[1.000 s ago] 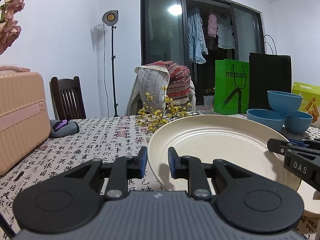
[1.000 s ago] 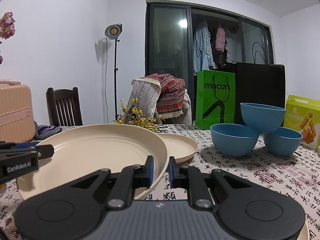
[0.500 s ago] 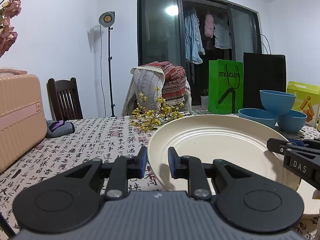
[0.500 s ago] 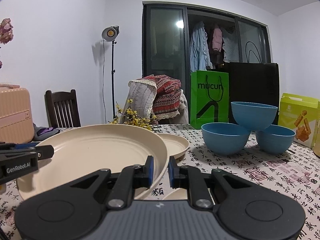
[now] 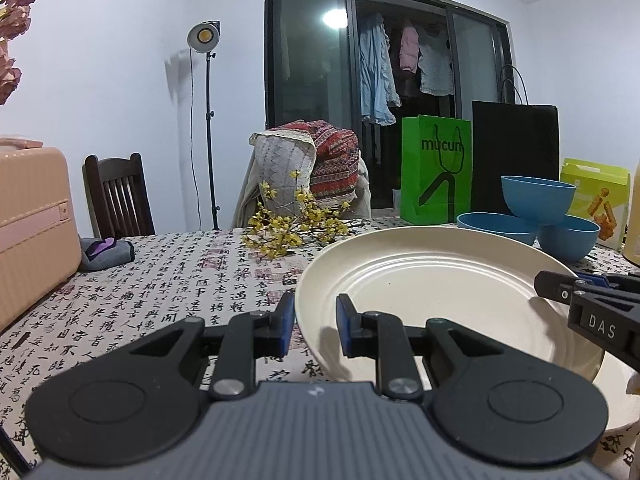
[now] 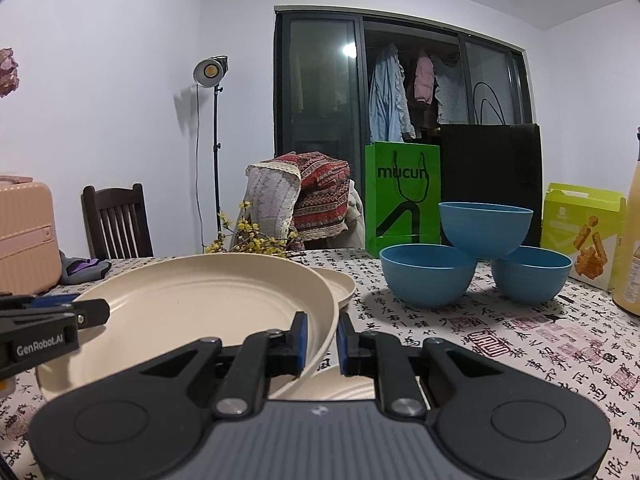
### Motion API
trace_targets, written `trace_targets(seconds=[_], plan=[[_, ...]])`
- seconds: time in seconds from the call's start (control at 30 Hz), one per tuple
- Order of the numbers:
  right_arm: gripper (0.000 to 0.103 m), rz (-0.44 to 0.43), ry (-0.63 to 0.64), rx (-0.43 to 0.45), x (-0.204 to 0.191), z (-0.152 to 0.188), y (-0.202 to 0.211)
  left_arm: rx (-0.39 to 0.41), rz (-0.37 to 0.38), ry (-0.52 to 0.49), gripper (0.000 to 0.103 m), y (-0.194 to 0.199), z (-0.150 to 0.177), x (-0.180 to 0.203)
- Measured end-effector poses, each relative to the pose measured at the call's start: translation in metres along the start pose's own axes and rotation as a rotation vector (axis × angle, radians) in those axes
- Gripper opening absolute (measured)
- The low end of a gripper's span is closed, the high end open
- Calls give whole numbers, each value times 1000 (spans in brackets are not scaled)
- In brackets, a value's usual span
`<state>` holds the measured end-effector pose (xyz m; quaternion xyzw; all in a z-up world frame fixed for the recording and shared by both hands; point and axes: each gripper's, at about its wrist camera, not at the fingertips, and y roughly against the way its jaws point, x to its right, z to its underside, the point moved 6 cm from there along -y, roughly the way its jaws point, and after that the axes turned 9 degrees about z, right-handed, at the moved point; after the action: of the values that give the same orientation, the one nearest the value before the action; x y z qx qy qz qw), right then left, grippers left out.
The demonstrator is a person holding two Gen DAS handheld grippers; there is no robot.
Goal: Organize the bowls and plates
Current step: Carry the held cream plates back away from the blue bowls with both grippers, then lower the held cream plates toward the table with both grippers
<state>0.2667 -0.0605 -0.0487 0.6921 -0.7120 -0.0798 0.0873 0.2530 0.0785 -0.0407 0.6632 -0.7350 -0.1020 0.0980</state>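
A large cream plate [image 5: 432, 292] [image 6: 192, 312] hangs above the table, gripped from both sides. My left gripper [image 5: 314, 322] is shut on its left rim, and my right gripper [image 6: 322, 340] is shut on its right rim. A smaller cream plate [image 6: 340, 286] lies on the table just behind it. Part of another cream plate [image 5: 616, 396] [image 6: 336, 384] shows underneath the held one. Three blue bowls [image 6: 476, 256] [image 5: 532, 216] stand in a pile at the right, one resting on the other two.
The table [image 5: 168, 280] has a cloth printed with black characters. On it lie a yellow flower sprig [image 5: 292, 228], a green bag [image 6: 402, 196], a black bag [image 6: 492, 180], a yellow-green box [image 6: 580, 232] and a pale yellow bottle [image 6: 632, 232]. A pink suitcase [image 5: 28, 228] stands left.
Both grippers carried the large plate level toward the blue bowls and bags, which now look slightly nearer and shifted left. Both grips are unchanged.
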Motion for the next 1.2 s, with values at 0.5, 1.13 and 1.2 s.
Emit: trace_targets(seconds=[0.5,1.13,1.2], plan=[[15,22,-9,-2,26,4,5,-3,25,-4,22,0,1,26],[15,35,-25,-8,61,9,12,-19,43,-11,22,-2,6,55],[15,35,-28,-10,64,11,12,-23,45,-13,22,-2,7,58]])
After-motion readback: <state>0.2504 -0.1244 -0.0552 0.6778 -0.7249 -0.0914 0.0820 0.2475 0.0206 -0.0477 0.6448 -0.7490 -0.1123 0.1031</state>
